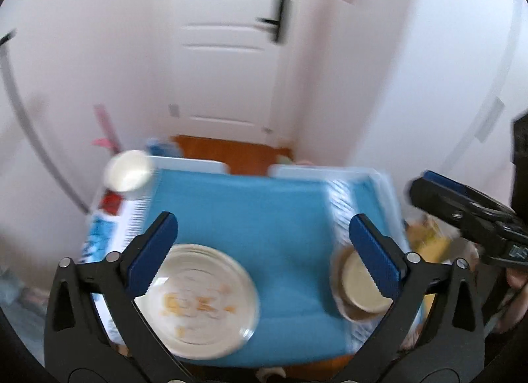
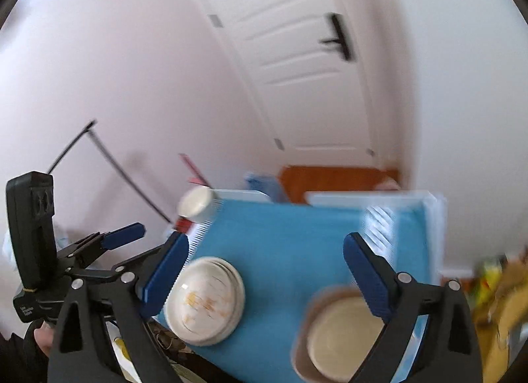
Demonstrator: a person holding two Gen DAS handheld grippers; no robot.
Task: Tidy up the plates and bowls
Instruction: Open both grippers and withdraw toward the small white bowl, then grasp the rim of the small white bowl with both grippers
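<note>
Through my left wrist camera, my left gripper [image 1: 264, 237] hangs wide open above the blue mat [image 1: 244, 218] and has hold of nothing. The mat covers most of the tabletop [image 1: 369, 173], and I place everything against it. A stack of white plates [image 1: 201, 297] sits on the mat's near left part, the top one smeared with orange food traces; my left blue fingertip [image 1: 155, 251] overlaps its rim in the view, though I cannot tell whether they touch. At the mat's near right corner a cream bowl sits inside a brown bowl [image 1: 358, 287]. At the far left corner, just off the mat, stands a white cup [image 1: 127, 170]. My right gripper [image 1: 462, 204] shows beyond the mat's right edge. Behind the mat rises a white door [image 1: 227, 52].

Through my right wrist camera, my right gripper [image 2: 265, 267] is also spread wide and empty above the mat [image 2: 290, 244]. The plate stack [image 2: 204, 300] lies at the mat's near left edge, the nested bowls [image 2: 336, 336] at its near right, partly behind my right fingertip [image 2: 366, 277]. The white cup [image 2: 196, 203] sits at the far left corner. My left gripper [image 2: 109, 237] shows left of the mat; the blur hides how it stands here.
</note>
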